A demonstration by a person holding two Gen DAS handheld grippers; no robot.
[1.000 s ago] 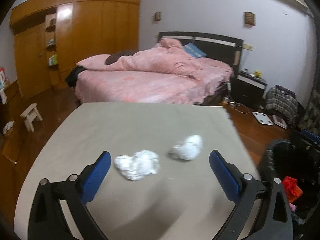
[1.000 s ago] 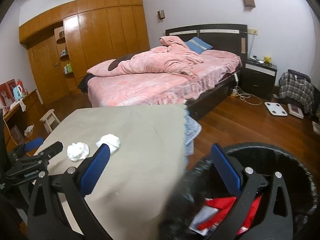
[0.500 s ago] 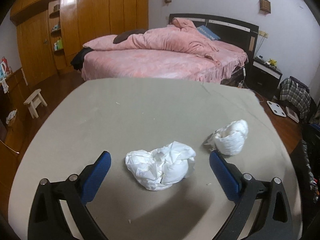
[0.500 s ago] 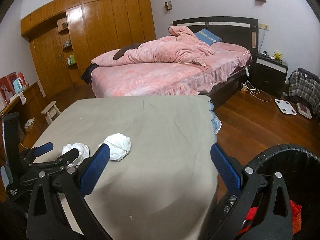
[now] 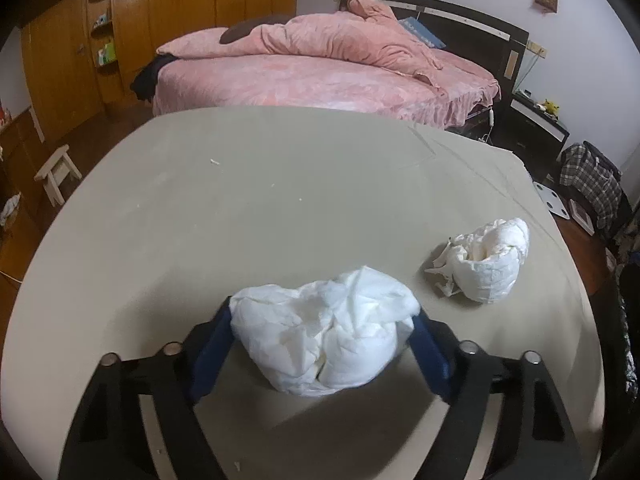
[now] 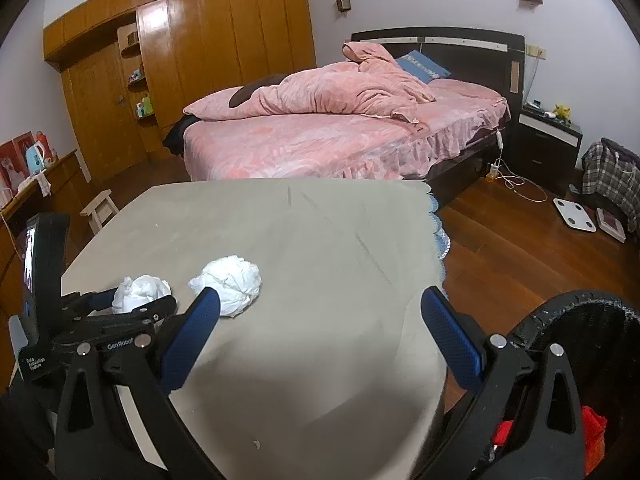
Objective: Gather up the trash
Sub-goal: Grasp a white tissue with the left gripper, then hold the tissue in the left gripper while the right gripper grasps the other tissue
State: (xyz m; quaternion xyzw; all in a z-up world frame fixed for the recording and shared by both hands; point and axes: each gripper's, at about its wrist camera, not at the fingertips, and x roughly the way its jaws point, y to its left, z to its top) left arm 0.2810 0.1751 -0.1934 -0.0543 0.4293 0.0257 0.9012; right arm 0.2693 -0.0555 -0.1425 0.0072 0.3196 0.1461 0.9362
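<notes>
Surface: grey cloth-covered table (image 6: 328,264) beside my black round bin (image 6: 580,320).
Bin: red scraps (image 6: 592,428) inside.
Left gripper (image 5: 324,340): my jaws, just closing, touch the white crumpled tissue wad (image 5: 324,344).
Right gripper (image 6: 320,328): wide, empty.

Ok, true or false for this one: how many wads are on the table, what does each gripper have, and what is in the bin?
1. Two crumpled wads, the nearer wad and the farther wad, lie on the table. True.
2. The left gripper is clear of both. False: its fingers have just been closing and press on the nearer wad's sides.
3. The right gripper is open and empty. True.
4. The black bin is empty. False: red trash shows inside.
</notes>
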